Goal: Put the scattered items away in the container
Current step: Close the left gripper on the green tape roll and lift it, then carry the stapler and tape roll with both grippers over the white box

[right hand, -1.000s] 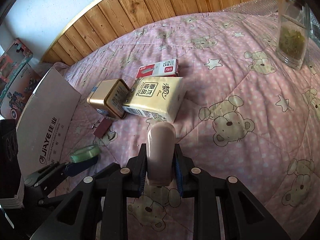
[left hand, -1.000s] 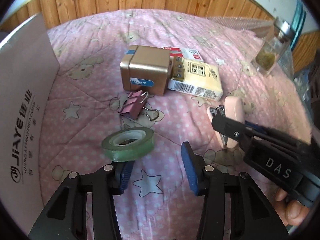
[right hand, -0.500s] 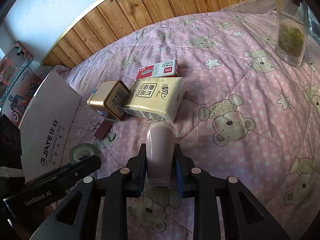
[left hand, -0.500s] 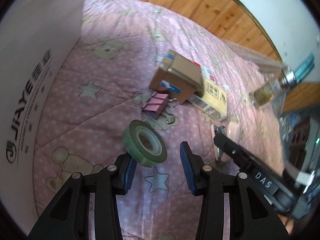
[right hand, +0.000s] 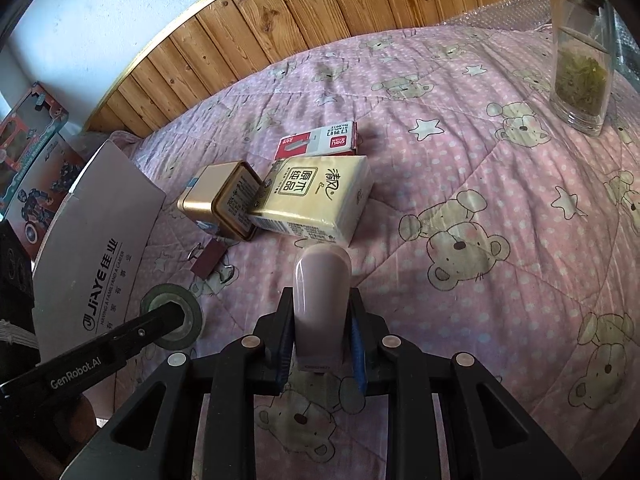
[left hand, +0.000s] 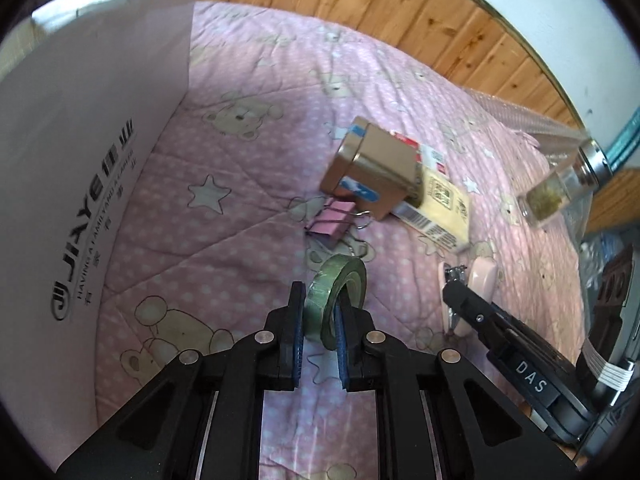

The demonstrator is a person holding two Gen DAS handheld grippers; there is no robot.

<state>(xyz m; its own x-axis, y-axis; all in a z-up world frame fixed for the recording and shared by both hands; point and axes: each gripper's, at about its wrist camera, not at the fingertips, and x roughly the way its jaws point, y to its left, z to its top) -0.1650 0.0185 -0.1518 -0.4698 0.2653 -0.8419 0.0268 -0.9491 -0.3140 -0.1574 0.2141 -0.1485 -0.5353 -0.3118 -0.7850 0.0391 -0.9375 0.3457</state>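
— What did the left wrist view show?
— The left gripper had its jaws clamped on the green tape roll, which stood on edge between the blue pads. Beyond lay a pink binder clip, a gold tin and a yellow tissue pack on the pink quilt. The white cardboard box rose at the left.
— And the right wrist view?
— The right gripper held a pink stapler tight between narrow jaws, pointing toward the tissue pack. A red staple box lay behind it, and a glass jar stood well apart.
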